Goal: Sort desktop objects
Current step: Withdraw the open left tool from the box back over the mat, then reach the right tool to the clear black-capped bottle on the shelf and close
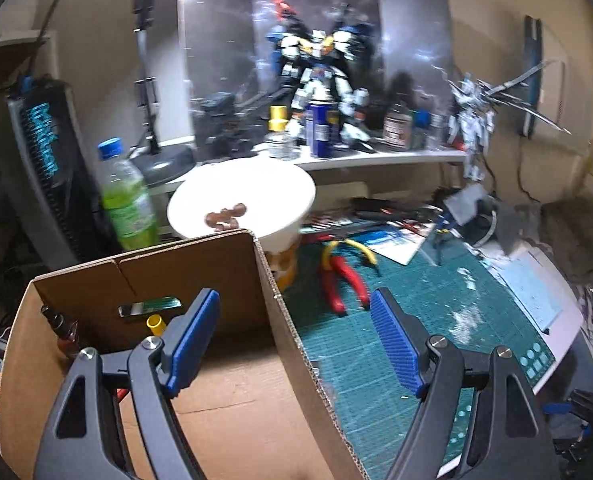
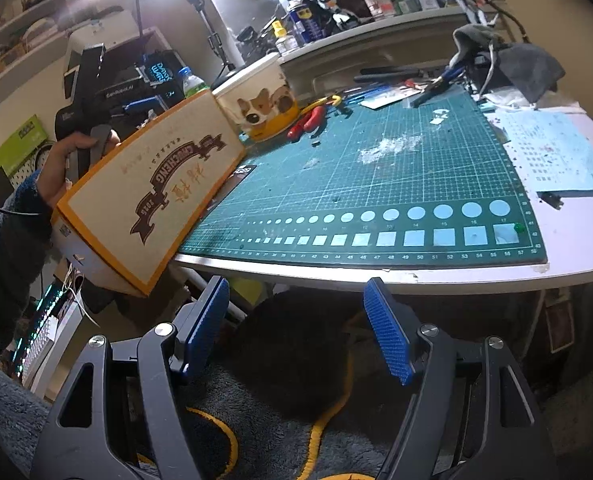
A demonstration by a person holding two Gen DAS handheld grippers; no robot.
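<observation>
while its blue pads gape wide and hold nothing, the left gripper (image 1: 296,332) straddles the cardboard box (image 1: 200,280) wall – red pliers (image 1: 344,280) at one o'clock; the right gripper (image 2: 296,320) gapes empty too, cutting mat (image 2: 376,176) at twelve.

Left claw (image 1: 294,340) open, right claw (image 2: 296,330) open, both empty

You see a corrugated cardboard box (image 1: 200,376), matt brown; a matt green mat (image 2: 376,176); pliers (image 1: 344,280) with glossy red plastic grips; ribbed blue tool pads (image 1: 394,344).
</observation>
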